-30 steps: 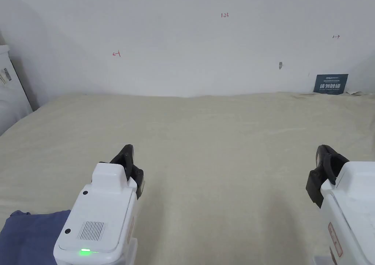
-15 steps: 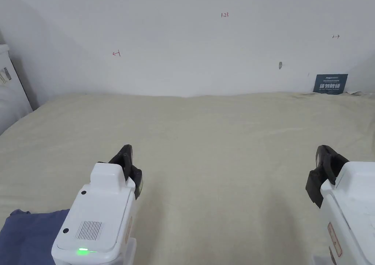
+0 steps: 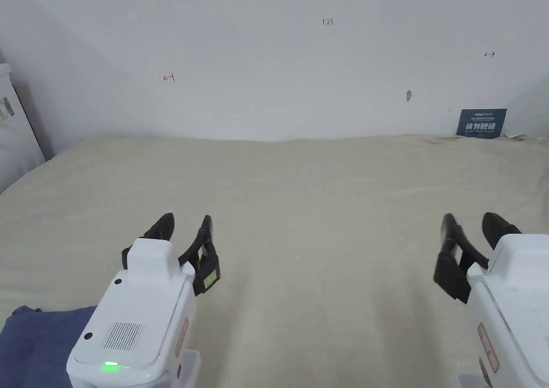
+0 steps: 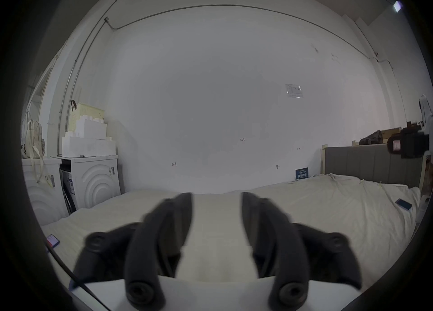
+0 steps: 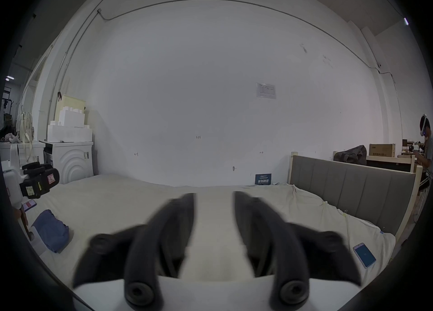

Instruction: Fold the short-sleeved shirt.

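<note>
We see the folded blue fabric shirt [image 3: 37,341] on the cream-sheeted bed [image 3: 321,191], left of the white left gripper [image 3: 185,228], the white wall [image 3: 268,57] behind.

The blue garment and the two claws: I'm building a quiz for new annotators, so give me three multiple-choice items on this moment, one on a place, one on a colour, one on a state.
1. Where does the blue garment lie on the bed?
A. Near edge, by the left claw
B. By the far wall
C. Under the right claw

2. What colour is the bed cover?
A. Grey
B. Cream
C. Blue

3. How do the left claw and right claw stand?
A. Both shut
B. Both open, holding nothing
C. Left shut on the garment

Answers: 1 A, it sits at the lower left of the head view; 2 B, pale cream cloth; 3 B, bare bed shows between each pair of jaws.
</note>
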`<action>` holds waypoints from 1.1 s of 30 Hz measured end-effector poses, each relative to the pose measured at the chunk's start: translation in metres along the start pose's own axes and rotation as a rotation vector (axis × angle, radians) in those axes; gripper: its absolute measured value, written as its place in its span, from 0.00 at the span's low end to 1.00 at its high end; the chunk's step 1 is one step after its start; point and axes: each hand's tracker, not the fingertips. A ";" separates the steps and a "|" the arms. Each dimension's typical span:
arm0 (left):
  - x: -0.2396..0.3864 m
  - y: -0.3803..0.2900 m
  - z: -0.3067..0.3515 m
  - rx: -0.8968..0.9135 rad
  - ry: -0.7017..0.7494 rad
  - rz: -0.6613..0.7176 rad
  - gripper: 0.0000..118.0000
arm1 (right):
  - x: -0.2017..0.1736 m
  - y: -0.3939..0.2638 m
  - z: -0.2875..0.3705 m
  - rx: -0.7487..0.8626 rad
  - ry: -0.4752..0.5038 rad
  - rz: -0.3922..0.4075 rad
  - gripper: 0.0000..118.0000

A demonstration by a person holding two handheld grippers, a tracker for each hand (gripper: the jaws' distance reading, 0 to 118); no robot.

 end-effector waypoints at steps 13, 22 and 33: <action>0.000 -0.002 0.001 0.004 0.017 -0.003 1.00 | -0.003 0.003 0.004 0.019 0.008 -0.017 1.00; 0.000 0.001 0.004 0.014 0.016 -0.002 1.00 | -0.004 0.004 0.005 0.025 0.009 -0.025 1.00; -0.002 0.003 0.006 0.018 0.034 0.007 1.00 | -0.004 0.004 0.007 0.038 0.002 -0.023 1.00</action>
